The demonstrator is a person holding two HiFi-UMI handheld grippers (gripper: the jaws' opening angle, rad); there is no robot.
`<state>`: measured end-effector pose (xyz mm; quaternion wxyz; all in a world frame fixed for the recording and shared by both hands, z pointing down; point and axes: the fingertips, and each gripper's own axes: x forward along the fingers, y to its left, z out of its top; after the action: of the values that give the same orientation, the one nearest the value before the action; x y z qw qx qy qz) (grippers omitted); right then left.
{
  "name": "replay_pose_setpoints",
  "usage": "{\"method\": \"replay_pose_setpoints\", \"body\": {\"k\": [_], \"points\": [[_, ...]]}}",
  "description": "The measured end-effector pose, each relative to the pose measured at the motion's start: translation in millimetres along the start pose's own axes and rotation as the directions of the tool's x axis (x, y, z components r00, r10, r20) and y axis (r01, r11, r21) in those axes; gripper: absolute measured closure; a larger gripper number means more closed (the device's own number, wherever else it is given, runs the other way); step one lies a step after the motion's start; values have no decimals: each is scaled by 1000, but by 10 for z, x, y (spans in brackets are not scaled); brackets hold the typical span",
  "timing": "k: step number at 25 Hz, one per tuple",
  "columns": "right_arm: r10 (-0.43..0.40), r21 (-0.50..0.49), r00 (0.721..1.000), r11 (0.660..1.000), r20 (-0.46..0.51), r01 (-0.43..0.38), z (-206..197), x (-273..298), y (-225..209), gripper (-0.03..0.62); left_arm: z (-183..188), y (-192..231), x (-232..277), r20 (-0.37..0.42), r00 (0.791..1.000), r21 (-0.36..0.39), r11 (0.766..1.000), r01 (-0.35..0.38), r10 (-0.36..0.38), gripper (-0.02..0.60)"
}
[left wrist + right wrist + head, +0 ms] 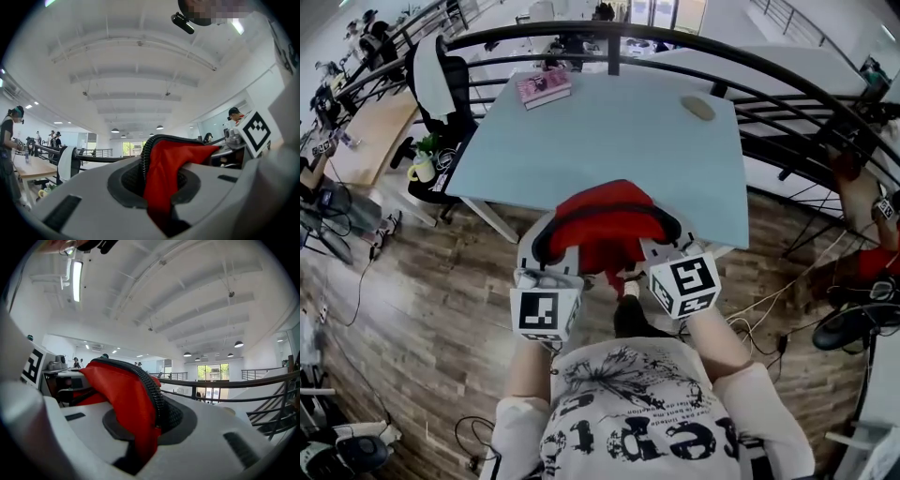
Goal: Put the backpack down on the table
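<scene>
Left hand-held gripper [159,192] and right hand-held gripper [140,432] are both clamped on the red backpack [614,211], one each side. I'm holding it at the 6 o'clock edge of the bench [581,141]

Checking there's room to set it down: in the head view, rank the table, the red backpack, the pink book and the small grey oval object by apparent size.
1. table
2. red backpack, helped by nearness to the camera
3. pink book
4. grey oval object

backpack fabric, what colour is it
The fabric backpack is red with black zip trim, clearest in the head view.
</scene>
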<state>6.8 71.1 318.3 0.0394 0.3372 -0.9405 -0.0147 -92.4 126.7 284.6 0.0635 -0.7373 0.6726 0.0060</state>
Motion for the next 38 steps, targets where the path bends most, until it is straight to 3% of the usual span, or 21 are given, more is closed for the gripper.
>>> {"method": "replay_pose_setpoints", "body": {"k": [11, 22, 30, 38], "points": [[70, -10, 997, 997, 22, -70, 159, 1354, -1024, 537, -53, 507, 1567, 26, 999, 39, 998, -47, 46, 526], [22, -36, 1000, 999, 11, -22, 85, 2515, -2003, 539, -394, 939, 3054, 46, 999, 21, 999, -27, 26, 526], [-96, 3, 995, 995, -23, 97, 12, 3378, -2670, 537, -593, 1326, 4199, 20, 996, 7, 996, 88, -88, 526], [-226, 40, 973, 973, -48, 228, -56, 4059, -3343, 537, -825, 1549, 5260, 3, 970, 18, 970, 243, -243, 526]]}}
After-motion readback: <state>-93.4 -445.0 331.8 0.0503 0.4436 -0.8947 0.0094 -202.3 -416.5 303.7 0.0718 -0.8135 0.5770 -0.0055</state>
